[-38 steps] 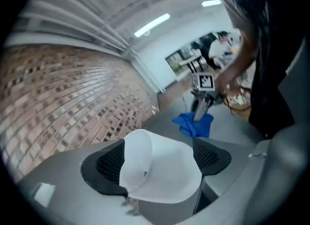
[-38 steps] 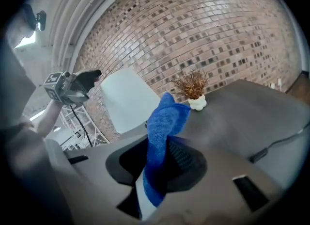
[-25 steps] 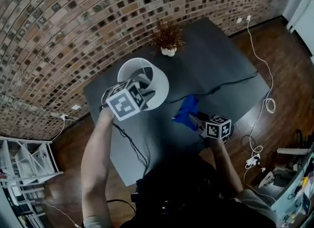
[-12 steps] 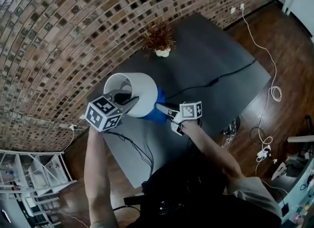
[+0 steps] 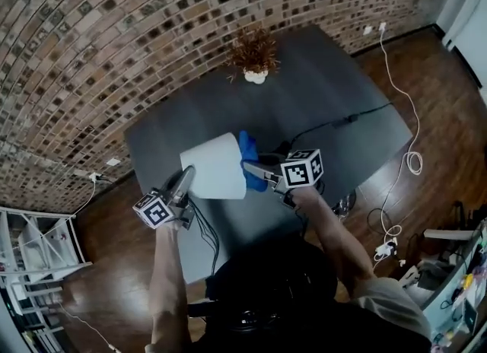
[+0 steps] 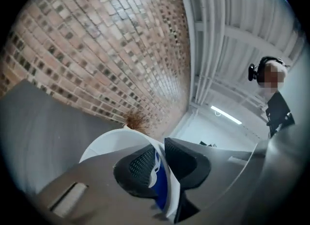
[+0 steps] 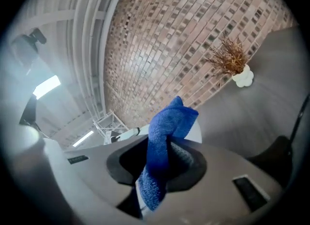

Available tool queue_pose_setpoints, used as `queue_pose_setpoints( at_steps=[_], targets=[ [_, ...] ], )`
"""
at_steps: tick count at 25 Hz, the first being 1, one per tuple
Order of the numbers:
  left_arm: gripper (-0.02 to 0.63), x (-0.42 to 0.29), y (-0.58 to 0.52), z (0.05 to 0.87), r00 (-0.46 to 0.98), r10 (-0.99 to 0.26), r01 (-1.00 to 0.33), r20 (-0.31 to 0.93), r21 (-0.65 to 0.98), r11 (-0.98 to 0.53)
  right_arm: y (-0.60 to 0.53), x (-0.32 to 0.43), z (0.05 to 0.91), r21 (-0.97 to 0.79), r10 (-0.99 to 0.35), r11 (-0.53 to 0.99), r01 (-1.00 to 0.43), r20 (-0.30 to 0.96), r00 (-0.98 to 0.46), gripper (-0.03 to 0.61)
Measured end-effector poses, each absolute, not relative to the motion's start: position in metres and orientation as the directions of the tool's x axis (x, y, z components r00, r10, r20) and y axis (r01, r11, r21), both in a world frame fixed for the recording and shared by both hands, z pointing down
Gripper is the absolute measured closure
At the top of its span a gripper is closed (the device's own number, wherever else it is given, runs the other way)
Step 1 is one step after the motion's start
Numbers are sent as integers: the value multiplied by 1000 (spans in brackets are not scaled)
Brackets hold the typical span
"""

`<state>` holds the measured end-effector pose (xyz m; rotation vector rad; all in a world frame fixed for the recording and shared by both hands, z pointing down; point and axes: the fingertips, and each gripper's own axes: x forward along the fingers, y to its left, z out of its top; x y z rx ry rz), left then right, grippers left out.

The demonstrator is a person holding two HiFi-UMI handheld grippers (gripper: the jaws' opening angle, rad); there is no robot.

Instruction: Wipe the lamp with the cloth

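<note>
I'm seeing the lampshade (image 5: pixel 215 176) filling the whole gap between my two grippers, so nothing is passing straight across there. The blue cloth (image 5: pixel 248 157) is bunching against its right end, in the right gripper's (image 5: pixel 256 169) fingers. The left gripper (image 5: pixel 186 179) is working close to the table's (image 5: pixel 319 77) left edge, with a thin dark cord (image 5: pixel 205 233) trailing over the near part. Beyond the shade the table is lying bare up to the potted dried plant (image 5: pixel 255 58), standing at the far edge by the brick wall (image 5: pixel 114 39). On the right, a black cable (image 5: pixel 342 122) is crossing the table.
</note>
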<state>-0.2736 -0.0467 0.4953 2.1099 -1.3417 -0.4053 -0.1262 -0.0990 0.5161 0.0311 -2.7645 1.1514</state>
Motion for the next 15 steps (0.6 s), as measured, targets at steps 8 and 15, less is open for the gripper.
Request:
queue_pose_setpoints(
  at_steps=[8,15],
  targets=[
    [520,-314,-38,543,344,-931,-721,122,670,-178,-106,-165,545,-655,-2,738,-160,235,-972,492],
    [518,-319,-49,535,340,-929,-723,143,672,-161,-168,-70,582,-547,-337,640,-540,432,-837,492]
  ],
)
